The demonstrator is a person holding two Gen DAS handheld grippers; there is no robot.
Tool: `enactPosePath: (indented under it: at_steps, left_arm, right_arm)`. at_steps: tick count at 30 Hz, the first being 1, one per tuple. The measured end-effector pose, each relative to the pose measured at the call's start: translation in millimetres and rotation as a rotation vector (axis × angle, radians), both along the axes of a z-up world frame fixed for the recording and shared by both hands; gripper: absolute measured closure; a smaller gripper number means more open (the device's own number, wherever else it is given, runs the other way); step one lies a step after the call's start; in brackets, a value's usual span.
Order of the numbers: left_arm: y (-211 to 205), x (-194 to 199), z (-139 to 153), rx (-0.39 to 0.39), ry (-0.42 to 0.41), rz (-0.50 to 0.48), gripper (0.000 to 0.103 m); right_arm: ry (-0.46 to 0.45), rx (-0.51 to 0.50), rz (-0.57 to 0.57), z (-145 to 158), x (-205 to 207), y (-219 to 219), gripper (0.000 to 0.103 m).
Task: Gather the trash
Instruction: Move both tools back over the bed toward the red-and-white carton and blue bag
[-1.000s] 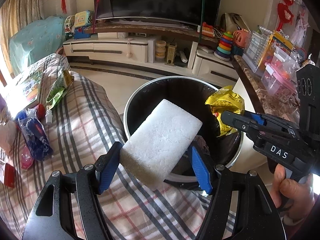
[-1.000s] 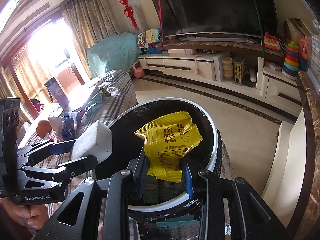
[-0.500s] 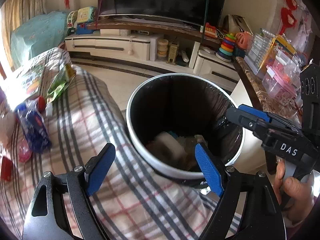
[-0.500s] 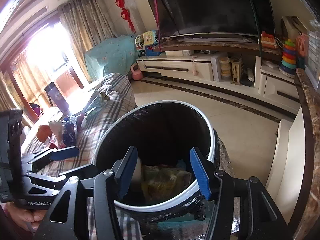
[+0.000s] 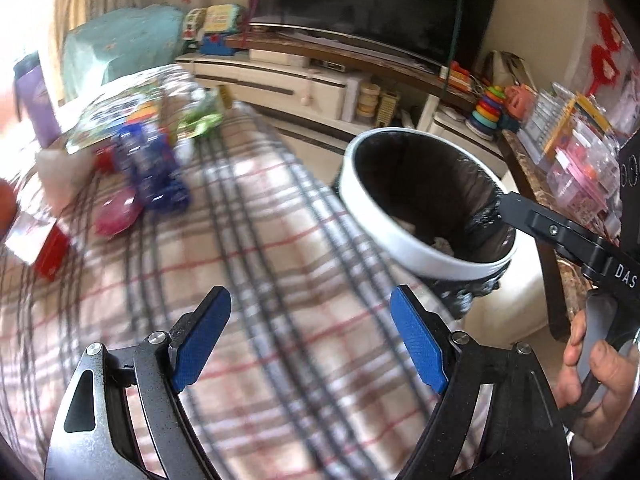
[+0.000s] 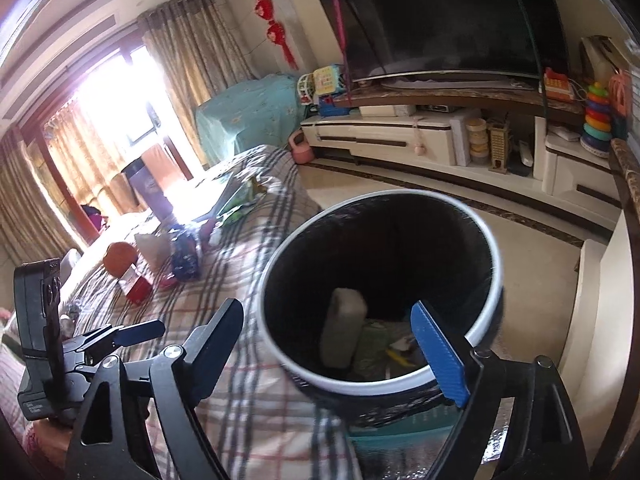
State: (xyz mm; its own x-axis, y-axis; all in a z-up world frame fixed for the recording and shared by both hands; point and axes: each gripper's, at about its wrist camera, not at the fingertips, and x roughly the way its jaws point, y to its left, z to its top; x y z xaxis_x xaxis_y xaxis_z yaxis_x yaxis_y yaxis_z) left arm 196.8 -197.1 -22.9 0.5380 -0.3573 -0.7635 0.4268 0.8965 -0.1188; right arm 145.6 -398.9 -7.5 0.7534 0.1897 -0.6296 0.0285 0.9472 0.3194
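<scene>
Now both grippers stand with their fingers spread wide and nothing between them. The left gripper [image 5: 310,344] hangs over the plaid cloth-covered worktop [image 5: 280,264], its blue-padded fingers [image 5: 202,346] framing bare checked fabric. Beyond its right finger stands the round white-rimmed bin lined with a black bag [image 5: 424,252]. Farther ahead of the left finger, well apart from it, lies a blurred scatter of litter: a blue crinkled wrapper [image 5: 154,174], a pink packet [image 5: 118,212] just beside it, a red box [image 5: 50,254] nearer the edge, and a green snack bag [image 5: 202,120] beyond.

The right gripper [image 6: 334,350] has just been opening, and its jaws hold nothing. It sits at the near rim of the bin [image 6: 486,240], one finger outside on the cloth side, the blue-padded finger [image 6: 438,356] crossing the rim. Between and beyond the fingers, down in the bin, a white foam block [image 6: 342,332] stands on end, leaning on the liner, with crumpled wrappers [image 6: 380,348] beside it, partly hidden by the blue pad. A person's hand [image 5: 596,368] grips the right tool's handle. Behind the bin runs a low cream TV cabinet [image 6: 400,142] crowded with toys.
</scene>
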Motion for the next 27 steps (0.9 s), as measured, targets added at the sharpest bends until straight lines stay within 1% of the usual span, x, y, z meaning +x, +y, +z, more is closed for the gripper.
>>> enactPosePath:
  at_steps: [5, 12, 20, 27]
  left_arm:
    - [37, -2, -4, -0.021, 0.018, 0.071, 0.019]
    - [88, -3, -9, -0.056, 0.046, 0.179, 0.019]
    - [134, -2, -15, -0.079, 0.071, 0.285, 0.019]
    - [166, 5, -21, -0.097, 0.090, 0.368, 0.019]
  right_arm:
    - [0.001, 0.008, 0.033, -1, 2, 21, 0.015]
    - [0.003, 0.010, 0.100, -2, 8, 56, 0.011]
    - [0.024, 0.018, 0.171, -10, 21, 94, 0.011]
    - [0.031, 0.017, 0.215, -14, 34, 115, 0.011]
